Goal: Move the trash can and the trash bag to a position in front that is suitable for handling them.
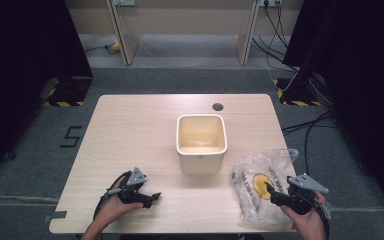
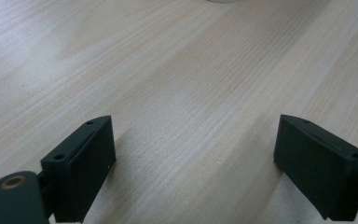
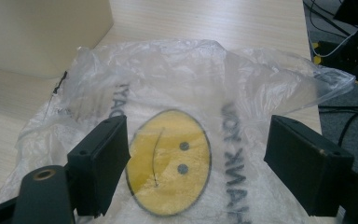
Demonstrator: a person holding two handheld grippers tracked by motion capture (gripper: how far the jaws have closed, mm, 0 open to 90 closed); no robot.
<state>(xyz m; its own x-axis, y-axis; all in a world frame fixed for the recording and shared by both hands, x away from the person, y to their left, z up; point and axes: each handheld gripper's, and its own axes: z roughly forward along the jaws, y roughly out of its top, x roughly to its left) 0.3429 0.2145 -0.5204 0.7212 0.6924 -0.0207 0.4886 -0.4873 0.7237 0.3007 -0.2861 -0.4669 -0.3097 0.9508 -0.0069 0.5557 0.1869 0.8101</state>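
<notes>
Right gripper (image 1: 271,191) spread over smiley-face plastic bag (image 1: 260,185) at worktop's (image 1: 130,130) near right corner; left gripper (image 1: 152,198) spread, empty, near front edge.

I work at a pale wooden table (image 1: 130,130) with a cable hole (image 1: 218,106) near its far edge. Grey carpet (image 1: 40,145) lies around it, black curtains (image 1: 25,40) hang at both sides, and cables (image 1: 310,125) trail across the floor to my right.

My left gripper (image 1: 152,198) and right gripper (image 1: 271,192) are black; each carries a grey three-cornered plate; blocky fingers (image 3: 103,161) show small screw holes; black cables trail.
</notes>
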